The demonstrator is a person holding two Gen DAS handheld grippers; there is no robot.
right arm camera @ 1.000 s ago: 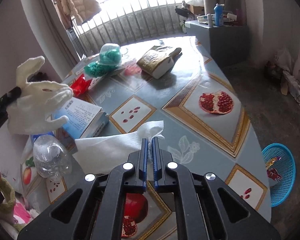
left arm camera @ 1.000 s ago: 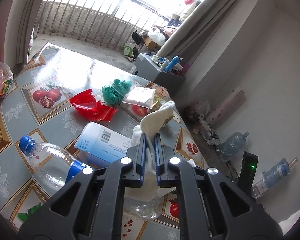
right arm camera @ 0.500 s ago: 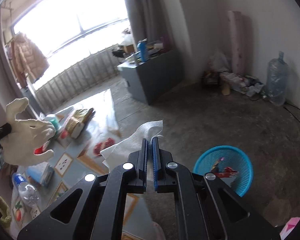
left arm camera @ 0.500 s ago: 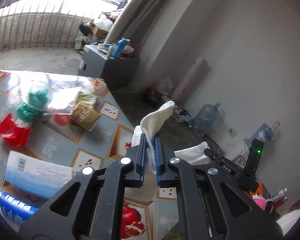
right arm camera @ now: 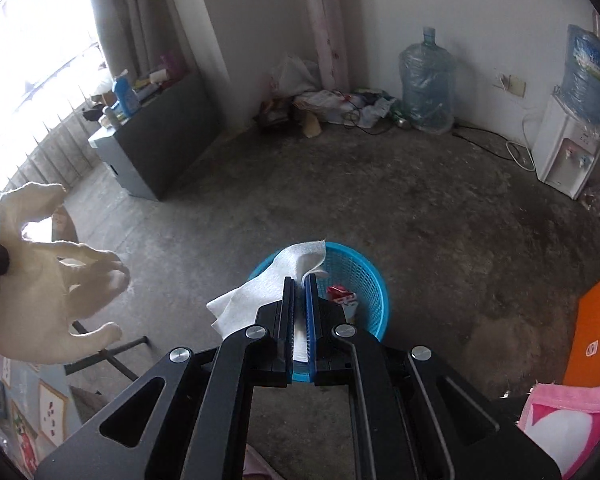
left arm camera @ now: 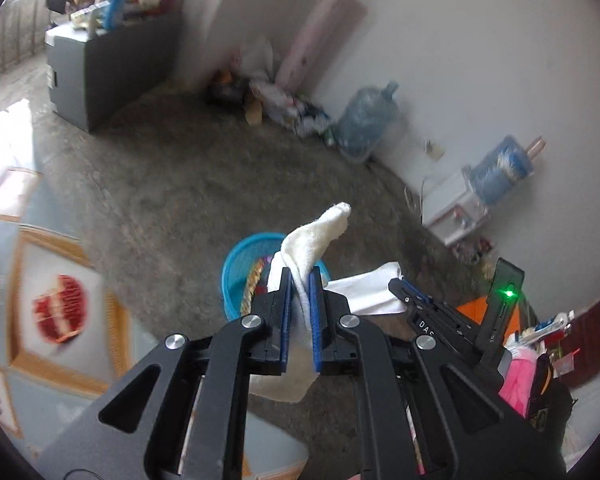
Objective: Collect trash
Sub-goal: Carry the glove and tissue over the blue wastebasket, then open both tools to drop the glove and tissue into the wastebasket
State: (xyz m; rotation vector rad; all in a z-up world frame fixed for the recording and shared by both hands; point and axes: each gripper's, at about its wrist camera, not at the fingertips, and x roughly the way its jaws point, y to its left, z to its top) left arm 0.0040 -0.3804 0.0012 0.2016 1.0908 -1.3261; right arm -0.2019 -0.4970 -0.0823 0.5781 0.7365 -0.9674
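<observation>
Since table was under me a moment ago, big change: both hands swung off it, now over floor by bin (right arm camera: 342, 280). Left gripper (left arm camera: 300, 280) pinched tight on glove (left arm camera: 314, 236). Right gripper (right arm camera: 299, 286) pinched tight on tissue (right arm camera: 260, 292). Tissue hangs right over bin rim, near side. Glove a bit left of bin. Means drop comes soon, I think. Table edge (left arm camera: 112, 320) at left, bare floor all round, lots of room.
</observation>
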